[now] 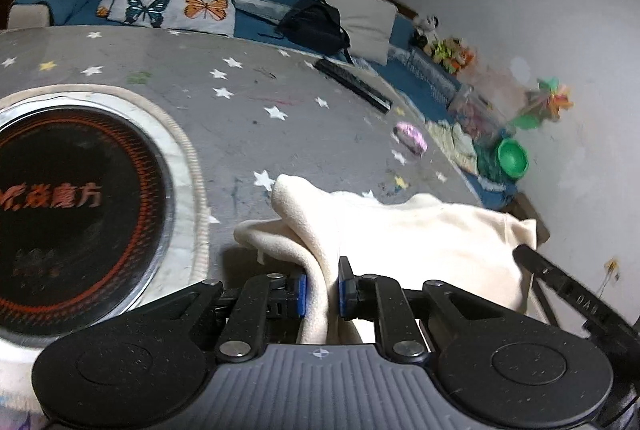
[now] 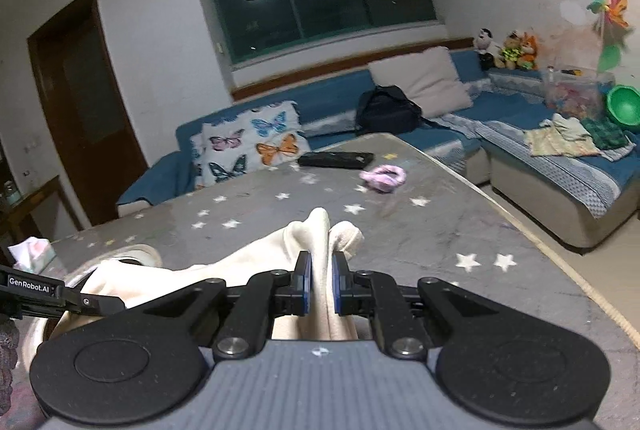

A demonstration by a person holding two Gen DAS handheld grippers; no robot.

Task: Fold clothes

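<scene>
Grey star-printed cloth covers the bench, whose right edge runs diagonally down the right wrist view, with bare floor between it and the blue sofa. Open surface stretches ahead to a pink scrunchie and a black remote near the far edge. In the left wrist view a round black hotplate fills the left side. A cream garment lies bunched at lower centre, soft and fleecy, with rounded folds. The left gripper has its jaws closed on one fold; the right gripper pinches another upright fold of it.
</scene>
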